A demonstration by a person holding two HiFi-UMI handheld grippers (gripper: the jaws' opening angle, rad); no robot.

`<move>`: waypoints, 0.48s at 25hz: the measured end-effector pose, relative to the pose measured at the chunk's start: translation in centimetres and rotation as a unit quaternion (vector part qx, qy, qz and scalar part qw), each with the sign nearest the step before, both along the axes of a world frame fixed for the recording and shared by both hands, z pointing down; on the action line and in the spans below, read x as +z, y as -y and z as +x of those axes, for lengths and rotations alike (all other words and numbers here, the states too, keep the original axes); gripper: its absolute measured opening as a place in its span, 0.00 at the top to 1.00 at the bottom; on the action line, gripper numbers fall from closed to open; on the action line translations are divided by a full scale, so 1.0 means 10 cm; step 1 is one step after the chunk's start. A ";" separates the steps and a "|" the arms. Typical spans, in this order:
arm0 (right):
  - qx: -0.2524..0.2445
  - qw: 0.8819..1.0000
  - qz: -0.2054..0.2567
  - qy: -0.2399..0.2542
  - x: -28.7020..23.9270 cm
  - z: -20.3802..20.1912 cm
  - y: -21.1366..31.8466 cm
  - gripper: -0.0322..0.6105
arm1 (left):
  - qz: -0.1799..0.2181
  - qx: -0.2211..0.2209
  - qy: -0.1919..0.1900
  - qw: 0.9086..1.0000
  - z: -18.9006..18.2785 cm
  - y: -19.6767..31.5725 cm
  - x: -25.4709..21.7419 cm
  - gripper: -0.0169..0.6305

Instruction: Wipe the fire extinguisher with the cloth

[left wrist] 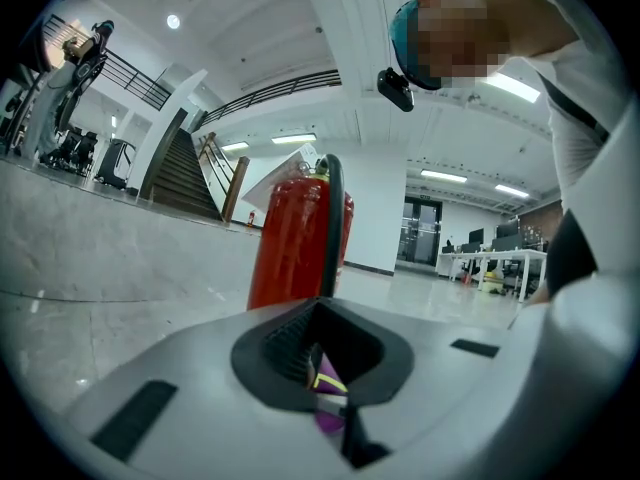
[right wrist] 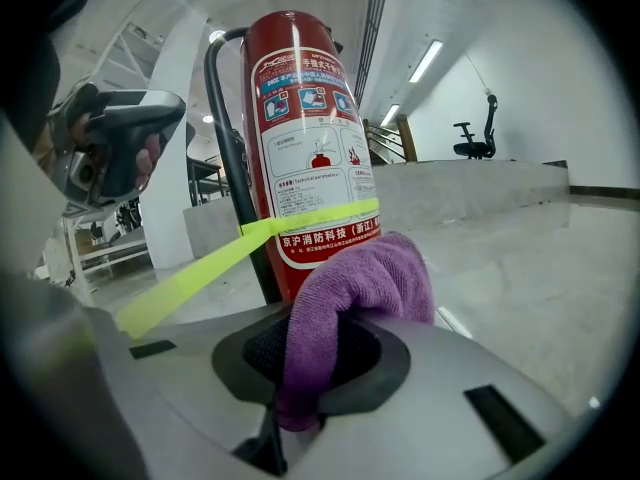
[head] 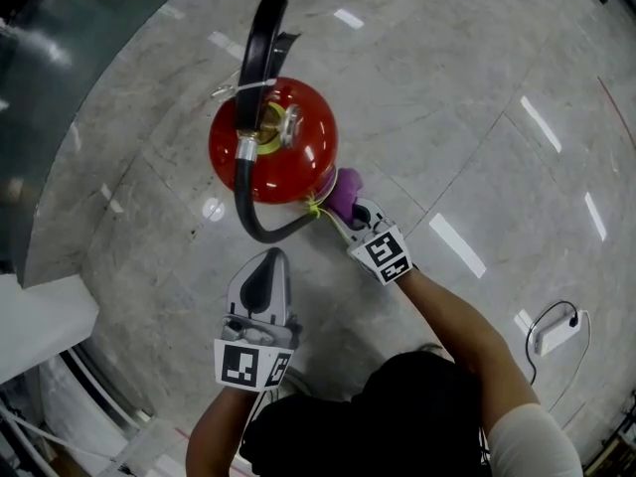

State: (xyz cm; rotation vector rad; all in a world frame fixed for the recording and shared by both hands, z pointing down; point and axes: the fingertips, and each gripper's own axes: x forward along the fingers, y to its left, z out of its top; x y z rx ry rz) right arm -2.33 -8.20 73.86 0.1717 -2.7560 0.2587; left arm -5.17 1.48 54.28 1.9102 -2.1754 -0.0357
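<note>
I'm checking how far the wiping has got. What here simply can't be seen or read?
Head view: the extinguisher itself hides where the cloth meets it.
Right gripper view: the cloth in the right claw covers that contact spot; the fine print on the label is too small to read.
Left gripper view: the left claw hides the extinguisher's base.

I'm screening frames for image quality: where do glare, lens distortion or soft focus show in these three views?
Head view: ceiling-light glare streaks the glossy grey marble floor; floor seams bow. Left gripper view: strong fisheye curvature, dark corners, the grey left gripper soft close to the lens. Right gripper view: print on the red metal fire extinguisher is sharp, the purple fluffy cloth softer.
</note>
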 end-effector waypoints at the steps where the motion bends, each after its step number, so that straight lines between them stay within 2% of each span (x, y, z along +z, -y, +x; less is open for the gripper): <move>1: -0.002 1.000 0.002 -0.002 -0.01 0.00 0.01 0.86 | 0.001 -0.001 0.000 1.000 -0.01 -0.01 0.00 0.97; 6: -0.012 1.000 0.010 -0.016 -0.09 0.01 0.01 0.86 | 0.007 -0.013 -0.001 1.000 -0.06 -0.07 -0.03 0.97; 12: -0.022 1.000 0.015 0.014 -0.47 0.00 0.04 0.86 | 0.009 -0.014 0.001 1.000 -0.07 -0.13 -0.07 0.97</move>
